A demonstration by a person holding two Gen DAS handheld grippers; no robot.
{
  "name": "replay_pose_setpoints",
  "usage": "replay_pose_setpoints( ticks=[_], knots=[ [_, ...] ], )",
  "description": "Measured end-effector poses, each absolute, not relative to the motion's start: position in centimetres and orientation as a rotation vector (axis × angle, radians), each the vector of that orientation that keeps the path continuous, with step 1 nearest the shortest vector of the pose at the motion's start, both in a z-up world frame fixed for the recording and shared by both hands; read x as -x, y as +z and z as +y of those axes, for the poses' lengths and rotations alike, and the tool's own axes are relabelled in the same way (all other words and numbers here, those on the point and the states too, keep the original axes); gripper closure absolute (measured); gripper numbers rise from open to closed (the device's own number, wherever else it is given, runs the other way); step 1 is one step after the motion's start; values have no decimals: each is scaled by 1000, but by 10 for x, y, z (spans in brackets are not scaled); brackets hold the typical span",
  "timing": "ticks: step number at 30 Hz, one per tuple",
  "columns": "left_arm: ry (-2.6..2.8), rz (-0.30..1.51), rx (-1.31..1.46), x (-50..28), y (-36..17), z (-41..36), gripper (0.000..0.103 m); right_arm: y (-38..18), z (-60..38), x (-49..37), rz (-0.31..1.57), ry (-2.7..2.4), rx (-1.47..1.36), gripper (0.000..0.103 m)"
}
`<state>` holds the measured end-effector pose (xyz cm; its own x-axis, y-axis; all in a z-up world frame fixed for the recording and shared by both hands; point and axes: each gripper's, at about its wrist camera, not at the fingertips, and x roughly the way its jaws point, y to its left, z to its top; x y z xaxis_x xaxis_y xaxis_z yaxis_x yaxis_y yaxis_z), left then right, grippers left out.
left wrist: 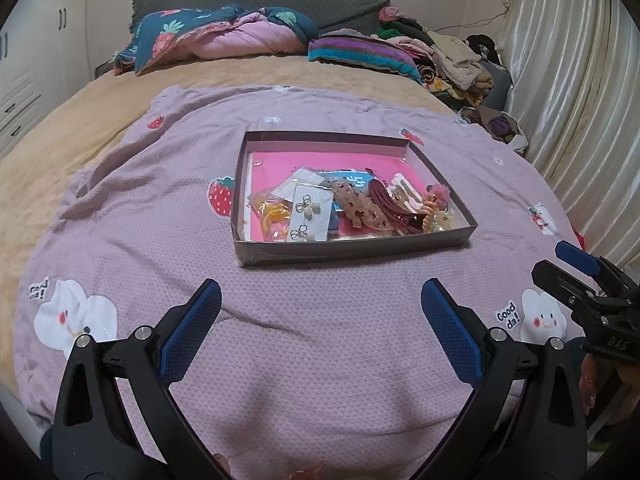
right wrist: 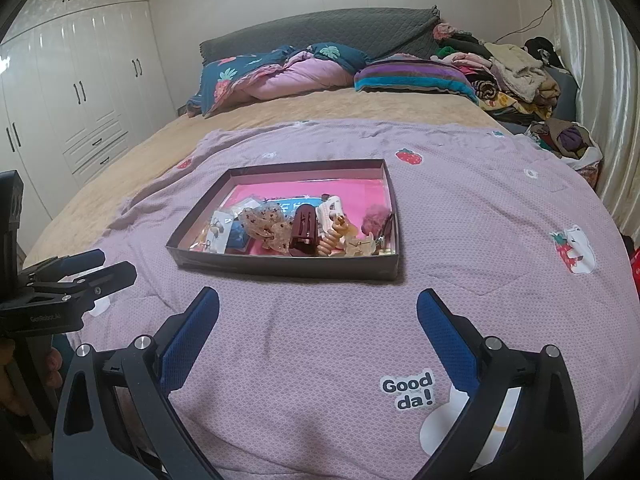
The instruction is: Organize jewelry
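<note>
We hold our left gripper (left wrist: 320, 312) low in the middle of the left wrist view. Its blue fingers (left wrist: 192, 332) are spread wide apart and hold nothing. Our right gripper (right wrist: 318, 320) sits low in the middle of the right wrist view, and it is wide open and empty too. Both hang over the purple blanket (left wrist: 140, 220) on the bed (left wrist: 72, 128), near the box but not touching it.

The box (left wrist: 352, 250) sits in the middle of both views, just past our fingers. Going left to right inside it in the left wrist view, we see a white card with bow earrings (left wrist: 310, 216), then a see-through spotted hair clip (left wrist: 360, 210), then a dark red hair clip (left wrist: 396, 208), then a pink fluffy thing (left wrist: 438, 192) at the right side. The jewelry is all heaped at the near end of the box, and the pink bottom at the far end is bare.

We think the job is only starting, or it may be close to finished. We cannot tell which. Nothing lies out on the blanket.

We can read "Good da!" (right wrist: 408, 392) on the blanket at the lower right of the right wrist view. "GenRobot.AI" (right wrist: 44, 317) is written on the left gripper at the left edge there.
</note>
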<state>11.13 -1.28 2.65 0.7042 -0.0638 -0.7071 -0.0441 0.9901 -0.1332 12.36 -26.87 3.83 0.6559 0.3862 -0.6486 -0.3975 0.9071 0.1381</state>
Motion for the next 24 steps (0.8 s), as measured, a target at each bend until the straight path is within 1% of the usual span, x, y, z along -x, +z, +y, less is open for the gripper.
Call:
replay_pose_setpoints(
  ticks=[24],
  knots=[
    [-12, 793, 140, -111, 27, -13, 10, 40, -272, -123, 730, 440, 17, 4]
  ],
)
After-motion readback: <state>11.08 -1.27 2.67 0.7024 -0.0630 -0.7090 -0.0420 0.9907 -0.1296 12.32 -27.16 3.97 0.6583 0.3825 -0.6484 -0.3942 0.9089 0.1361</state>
